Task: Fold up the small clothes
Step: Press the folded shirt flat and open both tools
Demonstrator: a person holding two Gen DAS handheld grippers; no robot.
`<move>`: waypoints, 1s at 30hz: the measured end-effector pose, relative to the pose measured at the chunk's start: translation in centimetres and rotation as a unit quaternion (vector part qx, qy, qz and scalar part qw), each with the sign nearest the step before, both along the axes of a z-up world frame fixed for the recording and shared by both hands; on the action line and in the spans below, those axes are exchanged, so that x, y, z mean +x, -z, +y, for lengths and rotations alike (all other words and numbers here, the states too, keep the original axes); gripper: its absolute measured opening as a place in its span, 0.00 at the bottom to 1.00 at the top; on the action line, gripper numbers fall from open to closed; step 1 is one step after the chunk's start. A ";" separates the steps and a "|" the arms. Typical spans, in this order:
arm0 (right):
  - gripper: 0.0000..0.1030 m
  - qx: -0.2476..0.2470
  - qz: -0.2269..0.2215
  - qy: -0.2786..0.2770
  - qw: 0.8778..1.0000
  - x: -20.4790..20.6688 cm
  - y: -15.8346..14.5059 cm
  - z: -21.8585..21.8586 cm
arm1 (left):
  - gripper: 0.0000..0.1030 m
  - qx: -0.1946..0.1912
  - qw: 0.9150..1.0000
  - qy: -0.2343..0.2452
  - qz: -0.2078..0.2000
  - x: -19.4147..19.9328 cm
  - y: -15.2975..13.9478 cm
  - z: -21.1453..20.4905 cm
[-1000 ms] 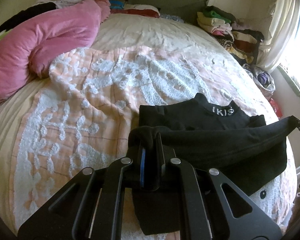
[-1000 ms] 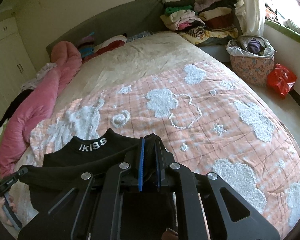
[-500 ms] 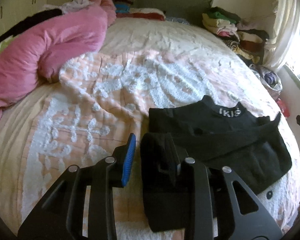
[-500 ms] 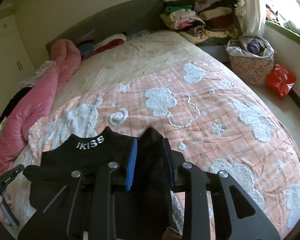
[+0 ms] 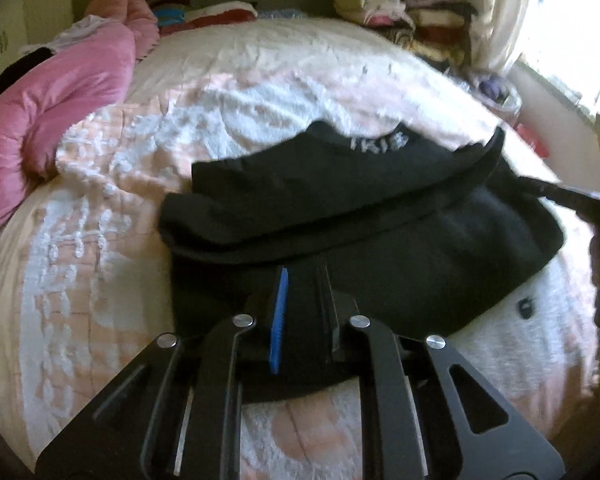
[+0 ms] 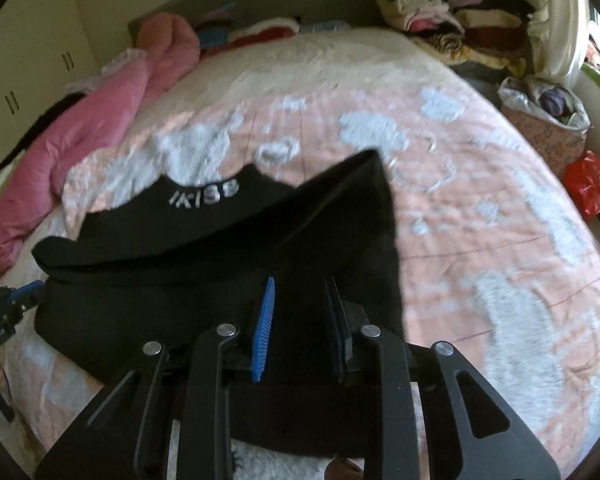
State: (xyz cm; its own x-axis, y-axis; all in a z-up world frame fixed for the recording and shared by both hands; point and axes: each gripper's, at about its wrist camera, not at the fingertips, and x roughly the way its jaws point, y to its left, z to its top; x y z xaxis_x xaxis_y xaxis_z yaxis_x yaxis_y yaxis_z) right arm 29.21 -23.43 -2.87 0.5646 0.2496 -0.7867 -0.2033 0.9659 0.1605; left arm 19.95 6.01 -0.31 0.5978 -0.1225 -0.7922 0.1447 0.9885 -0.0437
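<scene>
Right, black top (image 5: pixel 380 216) lies flat-ish near the front edge of the pink-and-white bedspread (image 5: pixel 80 240), collar lettering (image 6: pixel 204 194) facing away, one layer already laid across the body. Left gripper (image 5: pixel 302 300) hangs over the near hem; its jaws have just been closing, down to a narrow slit, and I can't make out any cloth pinched between them. Right gripper (image 6: pixel 300 312) is over the other side of the hem; its jaws have just been opening and stand apart, cloth under them, not clamped. Looks like the gap between one fold and the next. One snag: the far right corner (image 6: pixel 368 176) stands up in a peak instead of lying down. I'd press that flat first, else the next fold locks in a lump. Then take both near corners at matching points, pinch only the layers you mean to move, lift low, and carry them evenly toward the collar so the edges line up. Fabric is thick and dark, so check the layer count by feel of the grip.
</scene>
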 end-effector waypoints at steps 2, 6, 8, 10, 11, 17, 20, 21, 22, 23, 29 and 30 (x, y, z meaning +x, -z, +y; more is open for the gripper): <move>0.23 -0.004 0.008 -0.002 1.000 0.6 0.8 0.7 | 0.08 0.018 1.000 -0.007 0.009 1.1 1.1 -0.3; 0.23 -0.011 0.023 -0.007 1.000 2.3 2.3 1.9 | 0.08 0.038 0.999 -0.020 0.014 2.8 2.3 0.1; 0.23 -0.012 0.025 -0.005 1.000 3.1 2.7 2.2 | 0.08 0.040 0.999 -0.024 0.010 3.5 2.2 0.3; 0.23 -0.006 0.026 -0.001 1.000 4.1 2.8 2.3 | 0.08 0.041 0.999 -0.029 0.010 4.5 2.1 0.6; 0.23 -0.004 0.025 0.001 1.000 4.5 2.7 2.4 | 0.11 0.044 0.998 -0.036 0.008 5.3 2.1 1.0; 0.23 -0.003 0.011 0.032 0.999 6.9 2.1 1.7 | 0.12 0.038 0.995 -0.096 -0.007 8.8 0.9 4.7; 0.23 0.002 -0.007 0.047 0.999 6.9 1.2 0.2 | 0.21 0.018 0.992 -0.124 -0.024 8.9 -0.4 7.1; 0.23 -0.002 -0.017 0.057 0.998 6.7 0.8 -0.5 | 0.23 0.010 0.991 -0.130 -0.024 8.8 -0.6 7.7; 0.24 -0.012 -0.027 0.069 0.997 6.4 0.5 -1.4 | 0.24 0.003 0.991 -0.134 -0.022 8.9 -0.5 8.2; 0.25 -0.022 -0.032 0.078 0.996 6.3 0.3 -2.1 | 0.24 -0.007 0.990 -0.138 -0.015 9.0 -0.3 8.8; 0.59 -0.041 -0.014 0.099 0.994 6.7 0.8 -4.3 | 0.59 -0.048 0.989 -0.136 0.016 9.8 1.7 9.5; 0.59 -0.043 -0.011 0.096 0.994 6.9 1.1 -4.3 | 0.59 -0.047 0.990 -0.134 0.017 10.0 2.0 9.2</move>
